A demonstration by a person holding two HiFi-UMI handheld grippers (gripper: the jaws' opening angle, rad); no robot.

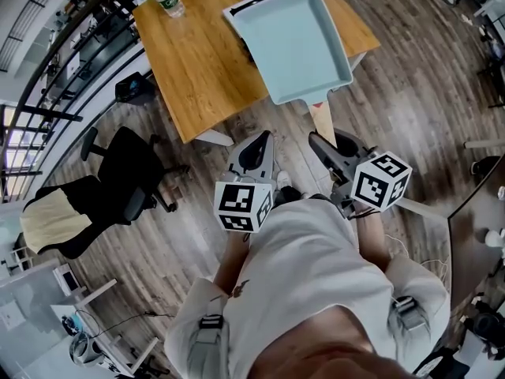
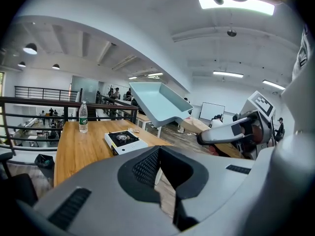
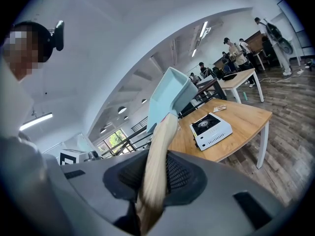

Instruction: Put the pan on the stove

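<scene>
Left gripper (image 1: 263, 140), jaws seemingly just apart and empty, beside right gripper (image 1: 317, 137), clamped on the pan handle (image 3: 157, 151).

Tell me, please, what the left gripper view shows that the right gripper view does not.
Only the left gripper view shows the water bottle standing on the wooden table, and the right hand-held gripper seen from outside. Only the right gripper view shows the wooden handle clamped between that gripper's own jaws. Both show the pale blue pan held in the air and the stove on the table.
</scene>
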